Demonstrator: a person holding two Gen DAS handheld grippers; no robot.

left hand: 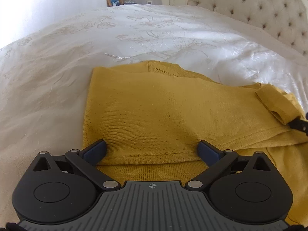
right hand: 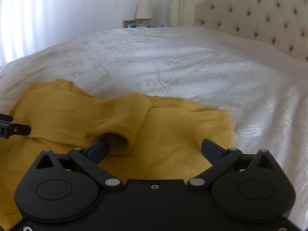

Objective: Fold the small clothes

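A mustard-yellow knit sweater (left hand: 154, 115) lies on the white bed, its left side folded over the body. My left gripper (left hand: 152, 148) is open, its jaws spread wide just above the folded edge, holding nothing. In the right wrist view the sweater (right hand: 173, 134) lies with a sleeve (right hand: 123, 121) folded across it, the cuff opening beside my left fingertip (right hand: 98, 150). My right gripper (right hand: 154, 148) is open and empty over the sweater. The sleeve cuff also shows in the left wrist view (left hand: 275, 104), with the right gripper's tip (left hand: 298, 125) next to it.
A white floral bedspread (left hand: 134, 34) covers the bed (right hand: 192, 61). A tufted cream headboard (right hand: 259, 13) stands at the right. A lamp (right hand: 144, 9) and a framed photo (right hand: 129, 23) sit beyond the bed's far side. The left gripper's tip (right hand: 13, 129) shows at the left edge.
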